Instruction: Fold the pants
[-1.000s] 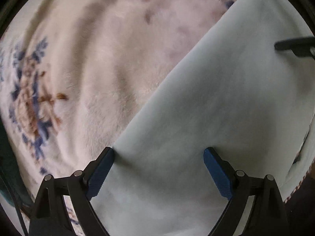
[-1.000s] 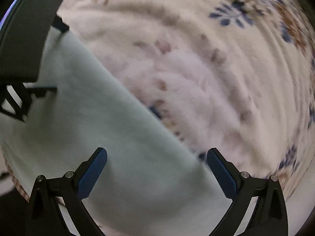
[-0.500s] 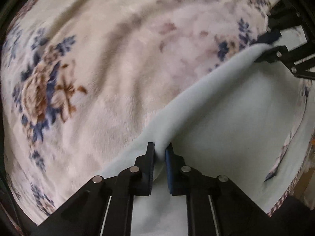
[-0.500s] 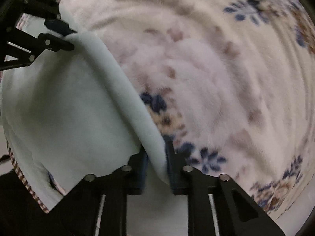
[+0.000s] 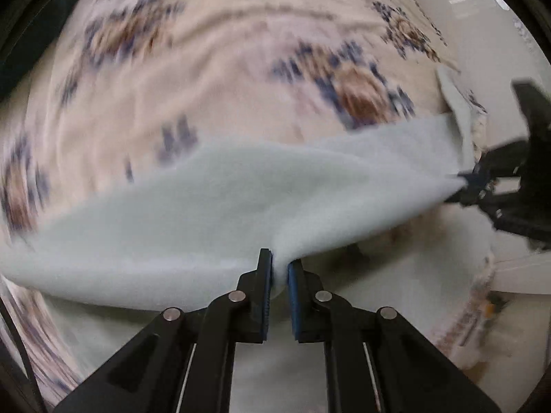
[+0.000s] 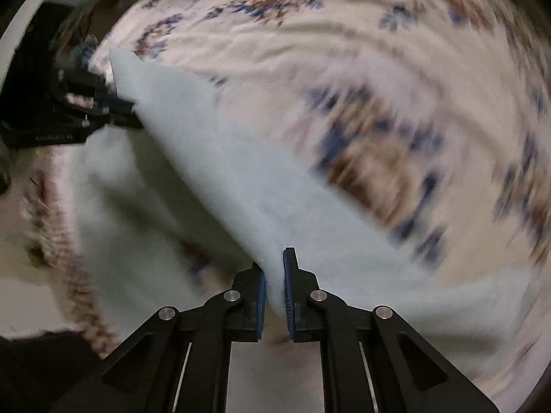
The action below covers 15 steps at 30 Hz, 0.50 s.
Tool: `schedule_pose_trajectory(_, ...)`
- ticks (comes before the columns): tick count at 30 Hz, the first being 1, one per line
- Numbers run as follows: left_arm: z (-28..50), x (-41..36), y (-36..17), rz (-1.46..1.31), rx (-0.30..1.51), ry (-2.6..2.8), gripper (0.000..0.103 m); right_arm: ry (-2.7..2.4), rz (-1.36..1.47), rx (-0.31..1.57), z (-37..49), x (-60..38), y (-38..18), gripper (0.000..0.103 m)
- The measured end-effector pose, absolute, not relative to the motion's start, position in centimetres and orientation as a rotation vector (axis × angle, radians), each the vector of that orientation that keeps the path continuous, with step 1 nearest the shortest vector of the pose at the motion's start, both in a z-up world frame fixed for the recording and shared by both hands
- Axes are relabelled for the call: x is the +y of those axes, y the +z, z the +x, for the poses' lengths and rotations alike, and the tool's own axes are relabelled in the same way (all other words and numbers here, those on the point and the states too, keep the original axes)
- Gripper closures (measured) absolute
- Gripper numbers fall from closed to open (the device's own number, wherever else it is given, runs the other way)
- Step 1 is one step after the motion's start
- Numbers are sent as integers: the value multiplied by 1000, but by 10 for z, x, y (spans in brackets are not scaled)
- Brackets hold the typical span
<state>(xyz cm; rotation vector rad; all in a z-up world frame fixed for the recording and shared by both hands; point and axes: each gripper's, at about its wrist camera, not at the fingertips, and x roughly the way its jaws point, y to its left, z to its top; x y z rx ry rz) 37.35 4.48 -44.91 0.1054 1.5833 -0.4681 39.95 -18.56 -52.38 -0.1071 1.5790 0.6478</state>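
Left gripper (image 5: pixel 279 268) and right gripper (image 6: pixel 273 277) each clamp the pants (image 5: pixel 213 206) edge, lifted mid-frame above the blanket (image 5: pixel 213 79). Risk: thin pinches may slip, dropping the fold askew.

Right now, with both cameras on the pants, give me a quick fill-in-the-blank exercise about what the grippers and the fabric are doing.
1. The left gripper is shut on the pale ____ .
2. The pants are lifted above a ____ -patterned blanket.
3. The right gripper pinches the fabric between its ____ pads.
4. The cloth hangs stretched between ____ grippers.

Missing words: pants; floral; blue; two
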Motion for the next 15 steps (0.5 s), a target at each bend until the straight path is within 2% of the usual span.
schedule_pose_trajectory(3,305,52,-457,0,1657,-409,96,614,25,1642,331,-191,-532,92)
schedule_pose_trajectory(7,258,58,-496,-91,1721,-285,96,525,215,1722,270,-192,-573,92)
schedule_pose_trajectory(10,240,61,-511,-125,1707,-228,96,445,266,1719,240,-194,-589,91)
schedule_pose_trajectory(15,238,45,-519,-50,1673,-169,93,318,326,1731,237,-196,-603,89)
